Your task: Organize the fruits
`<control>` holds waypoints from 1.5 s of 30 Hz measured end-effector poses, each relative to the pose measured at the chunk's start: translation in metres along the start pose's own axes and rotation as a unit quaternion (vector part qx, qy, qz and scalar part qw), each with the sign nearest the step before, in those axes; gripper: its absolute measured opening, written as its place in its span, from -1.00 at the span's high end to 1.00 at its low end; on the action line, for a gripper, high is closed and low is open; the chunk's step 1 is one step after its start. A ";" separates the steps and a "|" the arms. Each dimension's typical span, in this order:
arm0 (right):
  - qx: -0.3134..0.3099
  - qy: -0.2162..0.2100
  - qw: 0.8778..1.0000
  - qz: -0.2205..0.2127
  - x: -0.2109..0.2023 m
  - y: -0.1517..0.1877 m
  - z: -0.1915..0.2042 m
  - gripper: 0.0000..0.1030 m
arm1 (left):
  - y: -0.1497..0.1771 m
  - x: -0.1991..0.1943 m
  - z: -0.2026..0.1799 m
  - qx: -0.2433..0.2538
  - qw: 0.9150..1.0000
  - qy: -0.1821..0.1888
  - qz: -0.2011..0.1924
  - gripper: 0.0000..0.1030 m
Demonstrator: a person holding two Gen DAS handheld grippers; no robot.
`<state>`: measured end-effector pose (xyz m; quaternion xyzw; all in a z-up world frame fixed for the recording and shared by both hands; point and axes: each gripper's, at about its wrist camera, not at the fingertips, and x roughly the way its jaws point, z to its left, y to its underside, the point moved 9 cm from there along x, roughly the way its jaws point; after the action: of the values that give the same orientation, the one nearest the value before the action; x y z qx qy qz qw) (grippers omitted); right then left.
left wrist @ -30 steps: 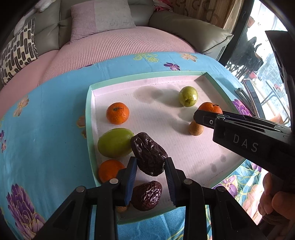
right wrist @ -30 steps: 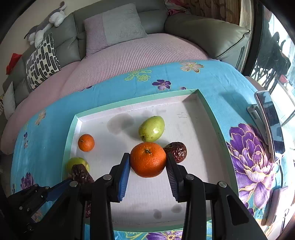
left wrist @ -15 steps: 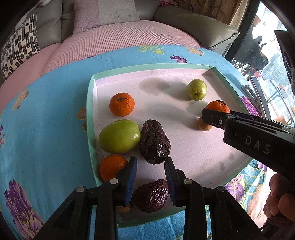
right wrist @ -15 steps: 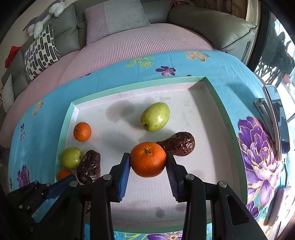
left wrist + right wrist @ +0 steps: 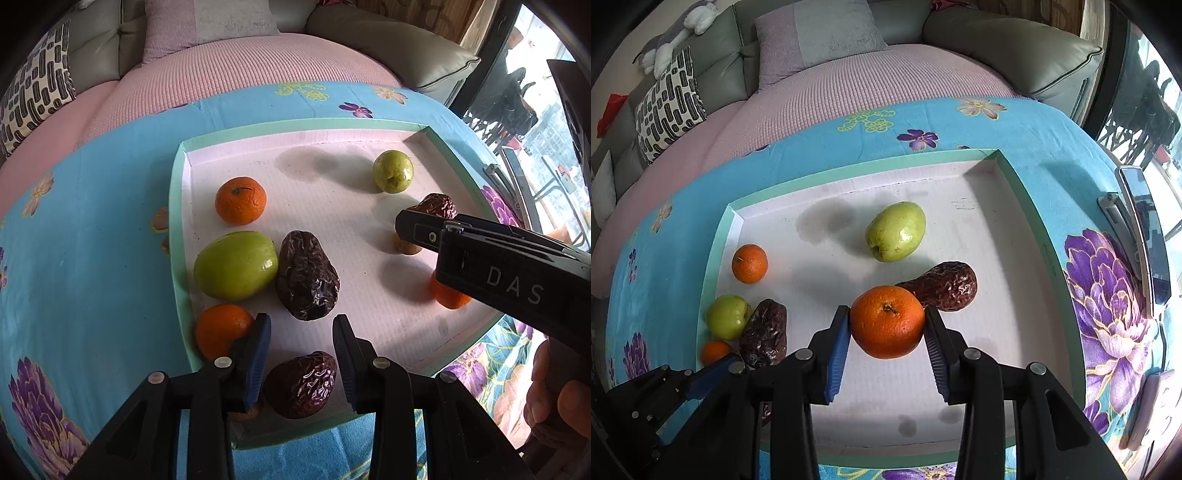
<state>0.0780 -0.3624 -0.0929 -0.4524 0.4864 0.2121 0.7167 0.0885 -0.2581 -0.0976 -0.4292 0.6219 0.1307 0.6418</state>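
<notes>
The orange (image 5: 887,321) sits between the blue pads of the right gripper (image 5: 886,339), low in the middle of the tray (image 5: 716,251); the pads touch its two sides, and the jaws are opening at this moment, so the grasp is only light. Just behind it, touching or nearly so, lies a wrinkled brown date (image 5: 945,286), and farther back stands a pale green fruit (image 5: 897,232). The left gripper (image 5: 301,347) hangs over the tray's near left part with its jaws opening and nothing between the pads; a large date (image 5: 306,275) lies on the tray floor just ahead of the tips, free of them, and a second date (image 5: 301,384) lies lower, seen through the gap between the fingers. The large date rests against a bigger green fruit (image 5: 236,264), with one orange (image 5: 241,200) beyond that and another orange (image 5: 221,330) at the tray's left wall, partly hidden by the left finger. In all, four oranges, three dates and two green fruits can be counted, all inside the tray. A small tan fruit (image 5: 406,245) shows under the right gripper in the left wrist view, and another scrap of tan shows by the left finger; what they are cannot be told. The tray lies on a blue flowered cloth (image 5: 1015,122) covering the counter, with a pink-covered sofa (image 5: 849,85) behind.
</notes>
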 end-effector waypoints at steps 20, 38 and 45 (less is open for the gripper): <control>0.008 0.020 1.000 0.004 0.003 0.001 -0.010 -0.57 | -0.012 -0.029 0.091 -0.119 0.988 -0.079 -0.051 -0.93; -0.026 0.005 1.000 -0.013 0.001 0.000 0.016 -0.88 | -0.001 -0.046 0.145 -0.164 0.971 -0.155 -0.075 -1.00; -0.048 -0.007 0.999 -0.016 -0.003 0.002 0.032 -0.88 | 0.015 -0.070 0.161 -0.170 0.954 -0.231 -0.092 -1.00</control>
<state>0.0915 -0.3334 -0.0872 -0.4925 0.4629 0.2266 0.7012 0.1753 -0.1087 -0.0622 -0.5453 0.3831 0.2707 0.6947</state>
